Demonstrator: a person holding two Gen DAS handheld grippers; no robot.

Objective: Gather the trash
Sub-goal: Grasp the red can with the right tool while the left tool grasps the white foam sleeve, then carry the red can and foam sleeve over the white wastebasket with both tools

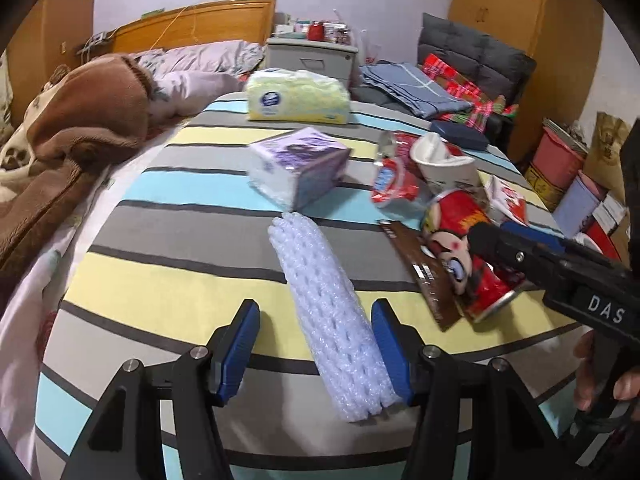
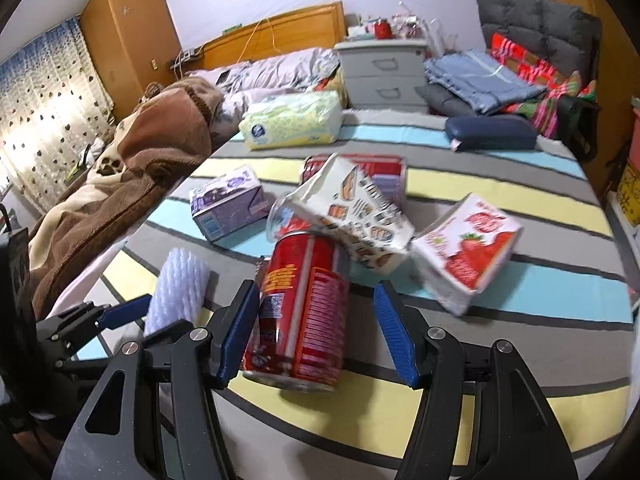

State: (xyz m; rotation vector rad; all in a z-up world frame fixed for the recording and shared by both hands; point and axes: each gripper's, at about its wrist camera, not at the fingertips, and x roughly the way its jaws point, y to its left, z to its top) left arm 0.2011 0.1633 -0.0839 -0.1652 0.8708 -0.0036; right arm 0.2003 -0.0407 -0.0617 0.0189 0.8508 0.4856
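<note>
A white foam net sleeve (image 1: 334, 320) lies on the striped bedspread (image 1: 168, 280). My left gripper (image 1: 316, 348) is open around its near end, the right finger touching it. A red chip can (image 2: 300, 312) lies between the open fingers of my right gripper (image 2: 316, 336), the left finger against it. The can (image 1: 468, 256) and the right gripper (image 1: 496, 240) also show in the left wrist view. Behind the can lie a crumpled paper cup (image 2: 356, 212), a strawberry tissue pack (image 2: 468, 252), a red wrapper (image 2: 380, 172) and a brown wrapper (image 1: 424, 272).
A purple tissue pack (image 1: 300, 164) and a yellow tissue pack (image 1: 298, 98) lie farther up the bed. A dark blue case (image 2: 490, 132) sits at the far right. A brown blanket (image 2: 132, 176) is heaped at left. A grey nightstand (image 2: 384, 68) stands behind.
</note>
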